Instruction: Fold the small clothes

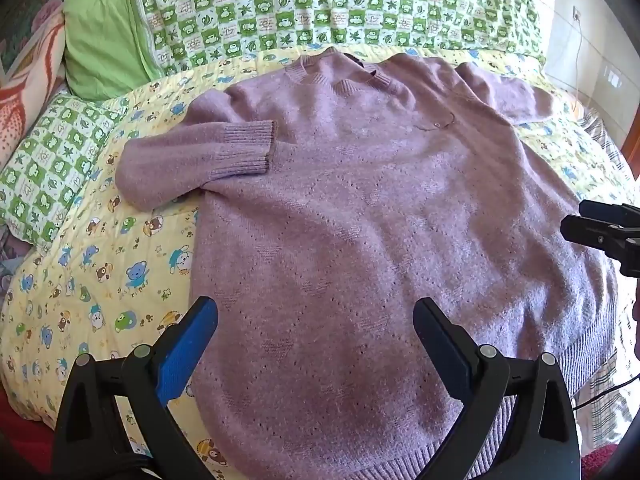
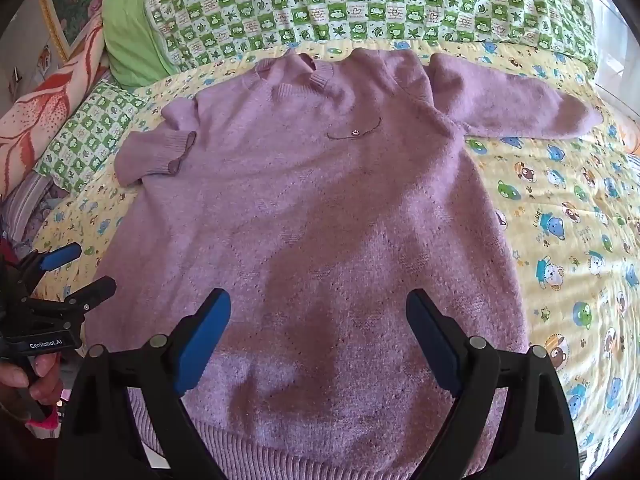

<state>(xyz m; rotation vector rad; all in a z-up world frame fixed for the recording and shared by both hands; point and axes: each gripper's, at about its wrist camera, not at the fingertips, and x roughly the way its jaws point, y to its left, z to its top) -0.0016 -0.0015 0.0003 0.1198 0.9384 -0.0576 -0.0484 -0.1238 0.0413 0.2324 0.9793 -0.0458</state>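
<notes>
While the lilac sweater [image 1: 360, 208] lies face up and spread over the yellow cartoon quilt [image 1: 100, 280] on the bed, only its left sleeve [image 1: 200, 156] is turned in, cuff resting on the chest. Its right sleeve [image 2: 512, 100] reaches out flat onto the quilt and the body is unfolded, so I judge most of the folding is left. Both the left claw [image 1: 316, 344] and the right claw [image 2: 318, 332] hover released above the hem, gripping nothing.
</notes>
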